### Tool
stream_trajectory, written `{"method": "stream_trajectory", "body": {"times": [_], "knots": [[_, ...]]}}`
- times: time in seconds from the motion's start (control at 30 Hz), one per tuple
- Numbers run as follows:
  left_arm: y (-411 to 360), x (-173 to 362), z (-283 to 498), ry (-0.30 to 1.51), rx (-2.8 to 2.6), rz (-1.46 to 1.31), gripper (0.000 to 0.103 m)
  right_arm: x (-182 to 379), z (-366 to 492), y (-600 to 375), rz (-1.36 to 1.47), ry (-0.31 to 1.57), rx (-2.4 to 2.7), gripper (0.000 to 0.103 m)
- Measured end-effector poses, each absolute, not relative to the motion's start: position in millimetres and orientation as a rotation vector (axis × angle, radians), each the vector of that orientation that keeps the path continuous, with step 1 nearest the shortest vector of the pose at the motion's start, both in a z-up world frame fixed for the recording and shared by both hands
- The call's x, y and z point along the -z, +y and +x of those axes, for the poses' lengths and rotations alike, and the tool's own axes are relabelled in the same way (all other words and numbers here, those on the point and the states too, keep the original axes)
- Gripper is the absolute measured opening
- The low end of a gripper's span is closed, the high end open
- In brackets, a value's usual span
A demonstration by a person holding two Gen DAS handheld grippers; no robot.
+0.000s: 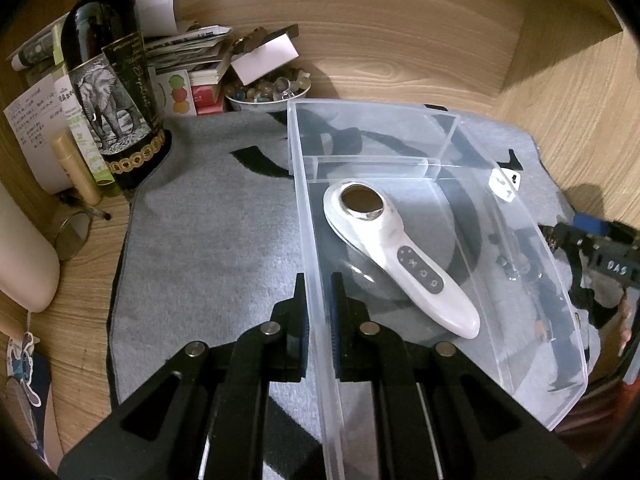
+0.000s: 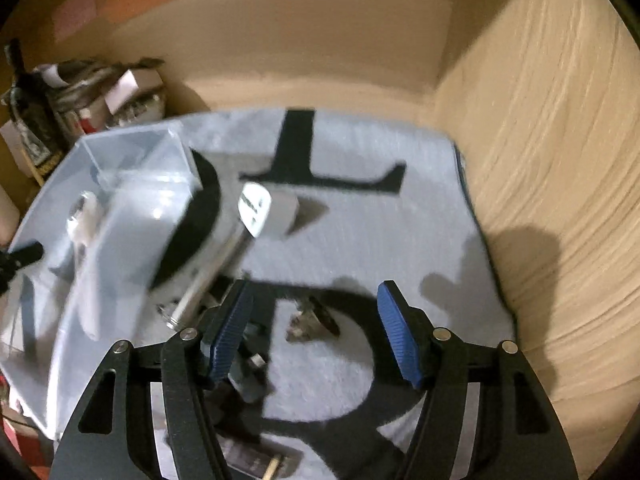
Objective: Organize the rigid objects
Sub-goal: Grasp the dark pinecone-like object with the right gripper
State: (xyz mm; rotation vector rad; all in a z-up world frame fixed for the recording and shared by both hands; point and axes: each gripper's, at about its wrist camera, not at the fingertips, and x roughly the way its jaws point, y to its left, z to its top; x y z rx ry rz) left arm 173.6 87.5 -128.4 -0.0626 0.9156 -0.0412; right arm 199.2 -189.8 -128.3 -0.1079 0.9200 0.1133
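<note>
In the left wrist view, the left gripper (image 1: pixel 319 300) clamps its two black fingers on the near left wall of a clear rectangular plastic box (image 1: pixel 308 216), one finger outside and one inside the wall. The box rests on a grey felt mat with black lettering (image 1: pixel 208 232) and has a cross divider towards its far end. A white handheld device with a round metal head and a grey button panel (image 1: pixel 394 252) lies on the box floor in the nearer compartment, head towards the divider. A white plug adapter (image 1: pixel 505 184) sits on the mat just beyond the box's right wall. A dark wine bottle with an elephant label (image 1: pixel 110 92) stands at the mat's far left corner.

In the right wrist view, which is blurred, the right gripper (image 2: pixel 316 328) hangs above the mat with its blue-padded jaws spread wide and nothing between them. The box (image 2: pixel 120 208) is to its left, the adapter (image 2: pixel 260 208) just beside the box.
</note>
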Motion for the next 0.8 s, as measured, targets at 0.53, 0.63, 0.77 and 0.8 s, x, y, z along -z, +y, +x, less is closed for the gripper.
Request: {"method": "stream_trajectory", "body": {"times": [0.53, 0.63, 0.77, 0.8], "knots": [[86, 128, 176, 0.925, 0.026, -0.056, 0.009, 161, 200, -206, -0.044, 0.96, -0.152, 0.032], [87, 128, 176, 0.924, 0.027, -0.059, 0.009, 155, 198, -203, -0.058, 0.94, -0.156, 0.032], [87, 128, 176, 0.924, 0.027, -0.06, 0.009, 143, 198, -198, -0.067, 0.908, -0.173, 0.032], [87, 128, 176, 0.924, 0.027, -0.06, 0.009, 139, 198, -196, -0.068, 0.898, -0.177, 0.032]]}}
